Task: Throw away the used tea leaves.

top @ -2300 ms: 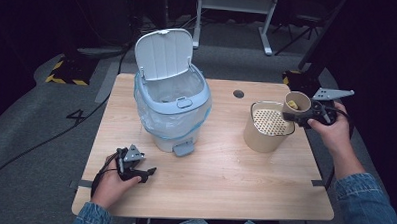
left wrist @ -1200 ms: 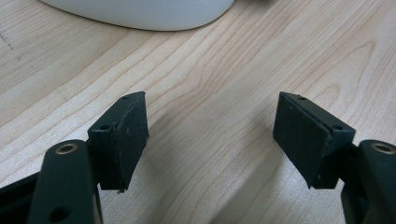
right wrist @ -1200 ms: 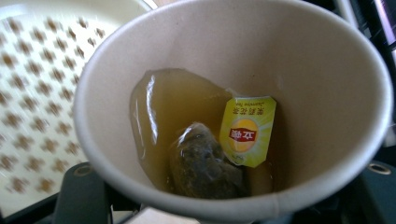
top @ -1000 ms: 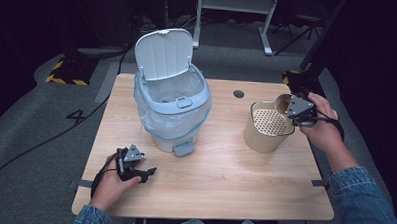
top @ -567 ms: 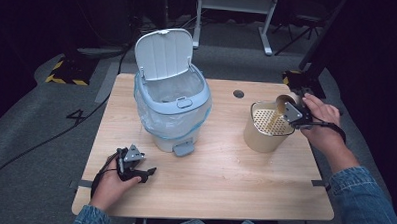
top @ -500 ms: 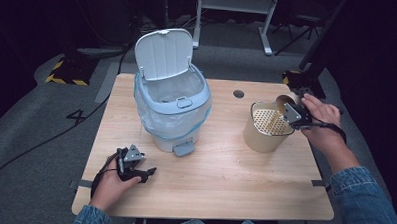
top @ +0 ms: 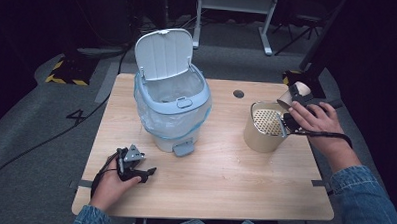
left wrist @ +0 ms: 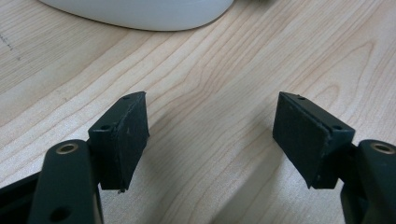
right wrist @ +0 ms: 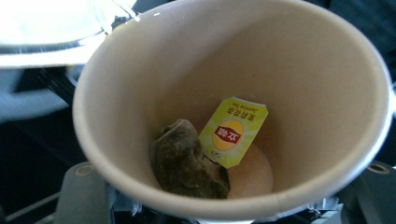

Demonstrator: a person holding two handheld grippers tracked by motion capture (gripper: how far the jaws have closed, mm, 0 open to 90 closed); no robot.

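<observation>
Beige cup (right wrist: 233, 93) holds a dark teabag (right wrist: 187, 161) with yellow tag (right wrist: 232, 131).

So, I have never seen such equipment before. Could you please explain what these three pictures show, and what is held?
A person sits at a wooden table and holds a hand-operated two-jaw gripper in each hand; there is no robot arm. The high view looks down from above. There the left gripper rests low on the table, and the left gripper view shows its two black jaws wide apart with nothing between them. The right gripper holds a paper cup, tilted over a tan container with a perforated insert. The right gripper view looks into that cup: a wet tea bag with a yellow tag lies inside. A pale blue pedal bin, lid up and lined with a bag, stands mid-table.
</observation>
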